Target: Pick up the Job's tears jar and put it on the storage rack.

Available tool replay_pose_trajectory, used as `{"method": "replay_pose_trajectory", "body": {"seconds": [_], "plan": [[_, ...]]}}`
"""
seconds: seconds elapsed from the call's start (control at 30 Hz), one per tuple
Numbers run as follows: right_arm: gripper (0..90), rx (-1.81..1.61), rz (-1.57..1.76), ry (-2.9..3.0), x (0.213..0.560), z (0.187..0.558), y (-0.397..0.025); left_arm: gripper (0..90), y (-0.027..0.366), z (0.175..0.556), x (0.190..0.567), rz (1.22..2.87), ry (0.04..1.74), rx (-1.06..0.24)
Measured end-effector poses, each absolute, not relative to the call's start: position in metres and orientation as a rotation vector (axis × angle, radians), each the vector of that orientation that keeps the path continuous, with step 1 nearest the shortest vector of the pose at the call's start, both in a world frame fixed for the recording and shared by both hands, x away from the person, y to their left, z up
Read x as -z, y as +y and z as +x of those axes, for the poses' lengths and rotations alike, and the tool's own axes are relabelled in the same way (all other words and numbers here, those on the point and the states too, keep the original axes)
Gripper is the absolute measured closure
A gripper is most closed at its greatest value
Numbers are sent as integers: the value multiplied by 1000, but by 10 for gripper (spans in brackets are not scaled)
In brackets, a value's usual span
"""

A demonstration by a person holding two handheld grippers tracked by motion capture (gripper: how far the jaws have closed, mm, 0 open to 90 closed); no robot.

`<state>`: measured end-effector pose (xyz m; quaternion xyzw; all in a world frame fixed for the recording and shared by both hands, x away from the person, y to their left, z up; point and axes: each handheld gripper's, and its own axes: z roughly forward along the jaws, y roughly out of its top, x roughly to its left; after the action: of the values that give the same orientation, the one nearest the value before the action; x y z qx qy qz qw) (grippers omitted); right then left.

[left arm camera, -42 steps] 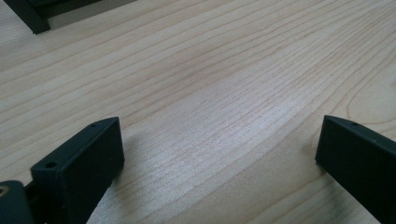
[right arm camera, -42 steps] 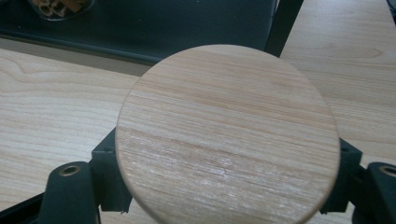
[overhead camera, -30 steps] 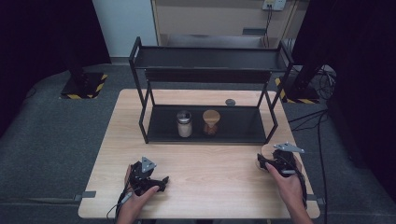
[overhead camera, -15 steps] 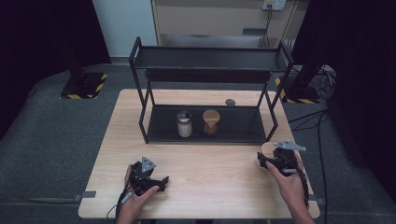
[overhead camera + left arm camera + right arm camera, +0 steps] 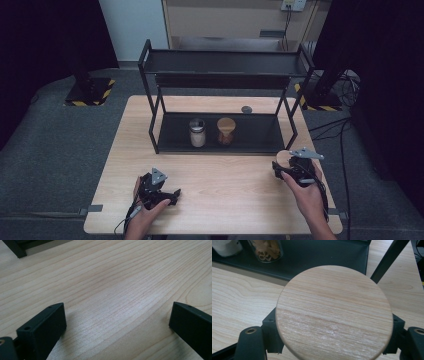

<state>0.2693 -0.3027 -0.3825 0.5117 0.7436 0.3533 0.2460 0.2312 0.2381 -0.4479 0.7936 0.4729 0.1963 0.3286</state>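
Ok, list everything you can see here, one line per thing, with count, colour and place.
table: 1, light wood, under everything.
shelf rack: 1, black metal, two tiers, at the far half of the table.
jar of white contents: 1, clear with a metal lid, lower tier, left of the other jar.
jar of brown contents: 1, clear with a wooden lid, lower tier.
small disc: 1, dark grey, on the table behind the lower tier.
wooden lid: 1, light wood, round, between the right gripper's jaws.
left gripper: 1, black, near left, jaws apart over bare table.
right gripper: 1, black, near right, holding the lid.
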Motion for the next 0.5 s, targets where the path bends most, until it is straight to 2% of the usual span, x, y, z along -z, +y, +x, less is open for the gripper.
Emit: {"method": "replay_pose_trajectory", "body": {"seconds": [0.5], "plan": [[257,-975,1367,2053,378,269,-287,0,238,231,448,2077,1238,-513]]}}
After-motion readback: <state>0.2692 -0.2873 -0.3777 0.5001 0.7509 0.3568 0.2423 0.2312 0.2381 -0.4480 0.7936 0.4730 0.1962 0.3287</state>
